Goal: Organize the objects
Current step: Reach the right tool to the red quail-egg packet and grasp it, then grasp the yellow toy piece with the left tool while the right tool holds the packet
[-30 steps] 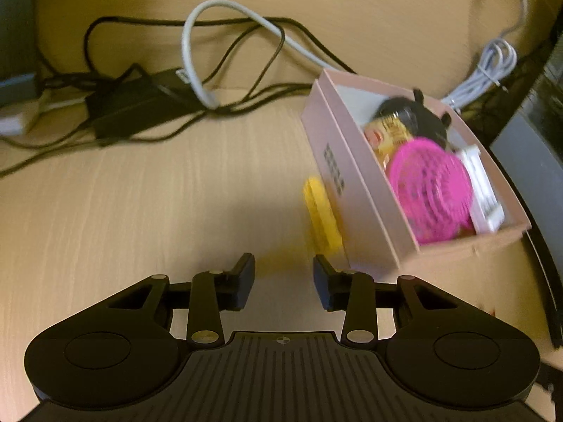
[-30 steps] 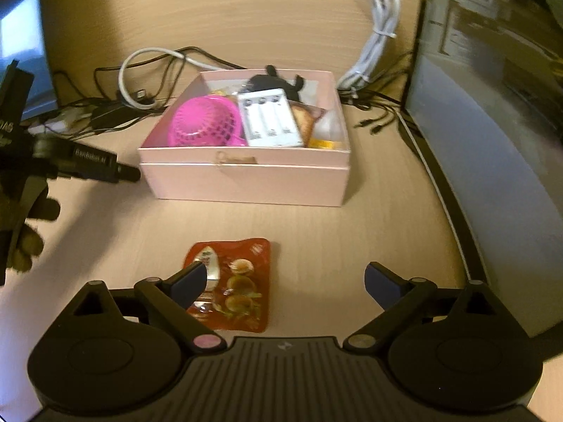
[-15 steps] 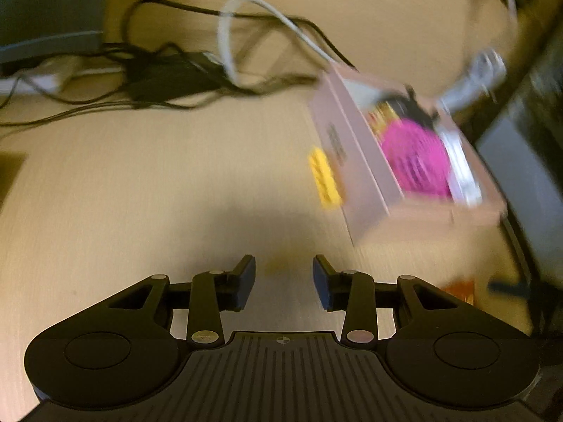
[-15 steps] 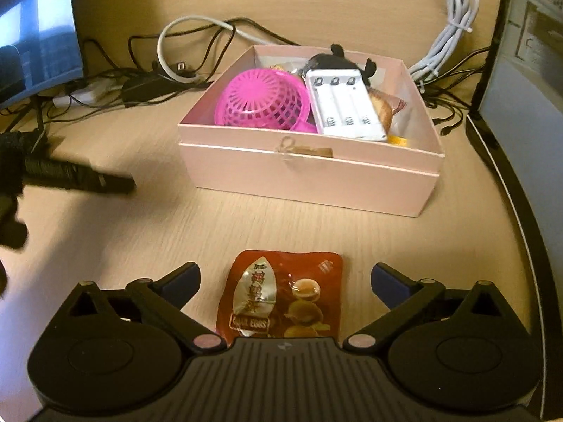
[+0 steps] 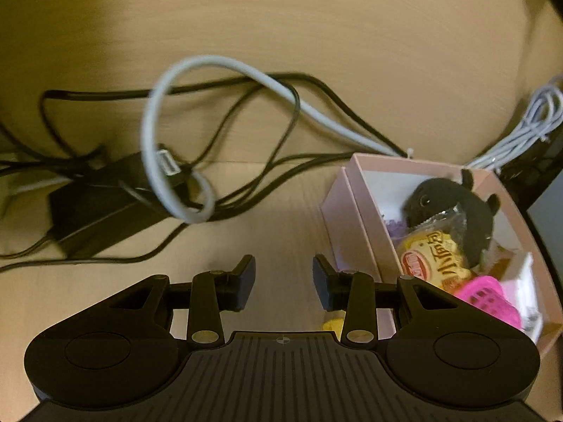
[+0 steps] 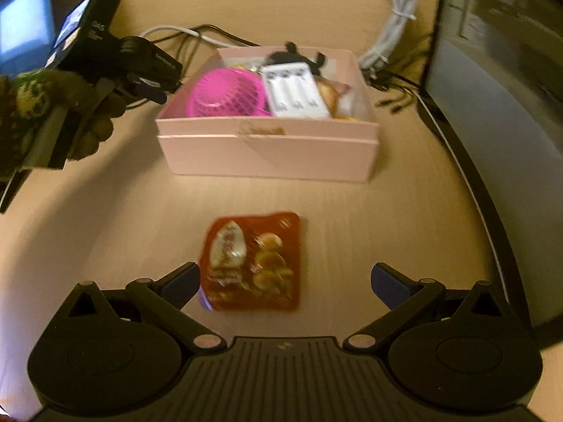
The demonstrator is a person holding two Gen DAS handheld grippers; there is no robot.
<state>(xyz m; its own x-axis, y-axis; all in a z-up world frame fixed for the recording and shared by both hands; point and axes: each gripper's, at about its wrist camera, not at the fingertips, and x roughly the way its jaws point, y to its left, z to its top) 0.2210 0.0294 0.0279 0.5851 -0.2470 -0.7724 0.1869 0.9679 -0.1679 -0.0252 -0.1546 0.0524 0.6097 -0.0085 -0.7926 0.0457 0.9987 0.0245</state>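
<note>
Where tongs [image 6: 283,281] gape, desk [image 6: 404,211] bare.

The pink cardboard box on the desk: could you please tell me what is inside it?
A pink mesh basket, white battery charger, black plush toy and yellow snack packet. Anything beneath them is covered.

A pale pink open box [image 6: 267,147] sits on the desk holding a magenta mesh basket [image 6: 227,95], a white battery charger [image 6: 295,91], a black plush toy [image 5: 454,207] and a yellow snack pack [image 5: 432,256]; a red snack packet [image 6: 253,263] lies flat just before it
</note>
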